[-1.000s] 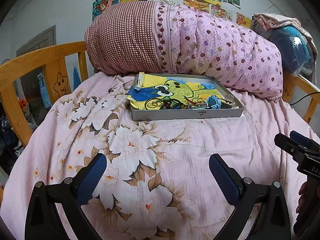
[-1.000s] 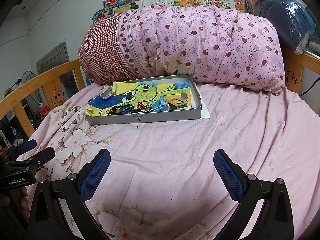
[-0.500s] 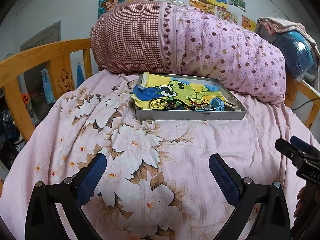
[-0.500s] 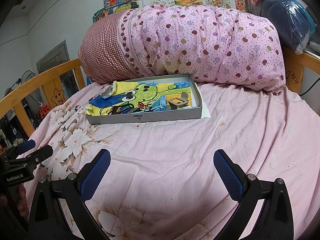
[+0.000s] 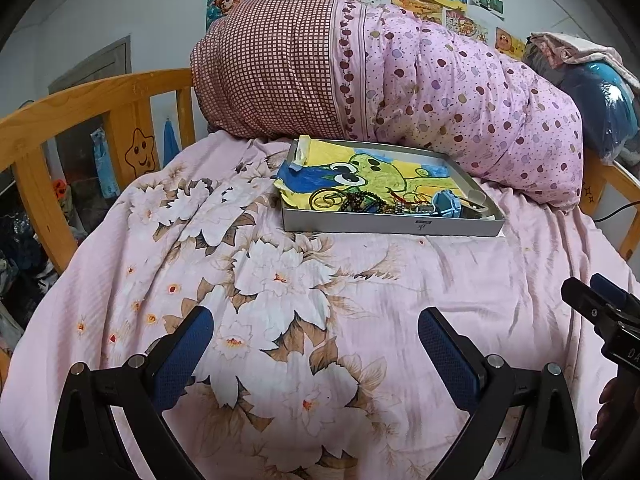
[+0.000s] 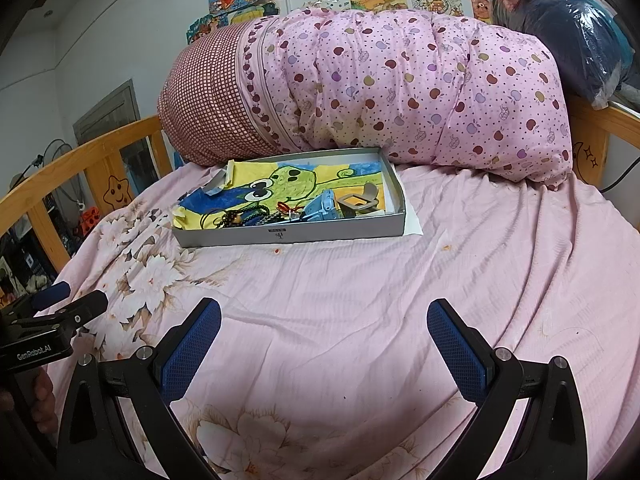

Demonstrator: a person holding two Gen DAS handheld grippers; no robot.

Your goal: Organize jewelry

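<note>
From the left wrist camera, the left tool [image 5: 315,330] hung low over the pink flower-printed bedsheet [image 5: 280,280] with its blue-padded fingers spread wide and nothing between them. Well ahead lay the shallow grey rectangular tray [image 5: 392,227], lined with a yellow and blue cartoon drawing [image 5: 360,176]; the tangle of bracelets, beads and rings [image 5: 360,200] sat heaped against its near wall beside a small light-blue plastic case [image 5: 444,202], probably so it stayed together on the soft bed. Behind the tray a rolled pink apple-print quilt [image 5: 460,92] touched its far edge, closing off that side, while a wooden bed rail [image 5: 100,96] bounded the left. The right tool [image 5: 600,304] showed at the frame's right edge. From the right wrist camera, the right tool [image 6: 324,330] was likewise wide open and empty, with the left tool [image 6: 60,308] low at the left edge. Bare sheet lay between both tools and the tray's near wall [image 6: 296,233], so a straight approach from the front looked free.
</note>
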